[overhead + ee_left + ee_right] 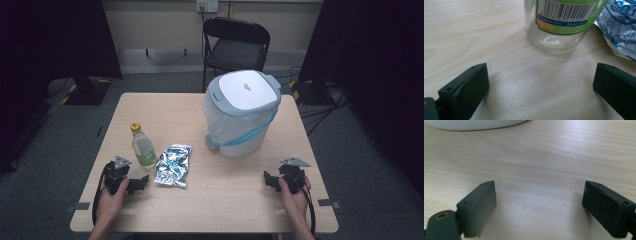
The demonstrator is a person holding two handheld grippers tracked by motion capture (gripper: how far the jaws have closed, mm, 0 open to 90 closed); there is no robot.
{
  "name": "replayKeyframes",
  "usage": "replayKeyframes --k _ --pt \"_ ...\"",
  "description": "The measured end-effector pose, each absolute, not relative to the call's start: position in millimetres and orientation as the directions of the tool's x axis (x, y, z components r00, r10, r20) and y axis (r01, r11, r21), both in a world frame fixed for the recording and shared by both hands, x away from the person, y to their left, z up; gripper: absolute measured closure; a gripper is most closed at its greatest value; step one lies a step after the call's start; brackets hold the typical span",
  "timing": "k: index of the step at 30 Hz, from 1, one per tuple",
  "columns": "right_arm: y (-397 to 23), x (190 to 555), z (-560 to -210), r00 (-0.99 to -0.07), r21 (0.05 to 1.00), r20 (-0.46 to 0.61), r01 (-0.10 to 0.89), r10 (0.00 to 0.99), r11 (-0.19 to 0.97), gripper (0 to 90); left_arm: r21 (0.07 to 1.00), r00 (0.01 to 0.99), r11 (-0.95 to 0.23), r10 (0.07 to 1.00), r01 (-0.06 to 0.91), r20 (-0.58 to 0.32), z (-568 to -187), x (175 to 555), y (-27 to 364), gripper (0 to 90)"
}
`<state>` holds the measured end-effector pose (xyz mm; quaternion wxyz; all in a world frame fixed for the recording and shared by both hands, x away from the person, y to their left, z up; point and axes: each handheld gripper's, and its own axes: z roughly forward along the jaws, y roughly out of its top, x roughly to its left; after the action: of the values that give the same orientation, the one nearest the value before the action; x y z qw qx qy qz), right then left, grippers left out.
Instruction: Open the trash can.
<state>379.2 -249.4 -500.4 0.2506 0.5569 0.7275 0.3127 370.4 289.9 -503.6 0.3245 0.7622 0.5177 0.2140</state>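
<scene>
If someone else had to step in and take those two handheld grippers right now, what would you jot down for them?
Left gripper: open, empty, low over the table, pointing at the base of the plastic bottle, not touching it.
Right gripper: open, empty, on the other side, facing the lidded trash bin.
Things: the bottle stands upright with its yellow cap on; the crumpled foil wrapper lies right beside it; the bin's lid is shut and its bag liner hangs over the rim.
Done: nothing picked up yet.
Left: probably bin the bottle and the wrapper, opening the lid first.
</scene>
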Motion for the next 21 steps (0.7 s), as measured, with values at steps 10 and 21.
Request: replayKeyframes --k 10,21 --pt "-249.3 379.0 -500.4 -0.253 0.734 -0.017 0.654 0.967 0.184 10.8 0.718 0.366 -0.248 0.931 0.651 -0.010 -503.4 370.2 289.8 0.9" --pt "-248.7 377.6 -500.3 -0.244 0.734 -0.019 0.655 0.970 0.179 10.8 0.727 0.362 -0.247 0.932 0.641 -0.002 -502.1 365.3 287.4 7.4"
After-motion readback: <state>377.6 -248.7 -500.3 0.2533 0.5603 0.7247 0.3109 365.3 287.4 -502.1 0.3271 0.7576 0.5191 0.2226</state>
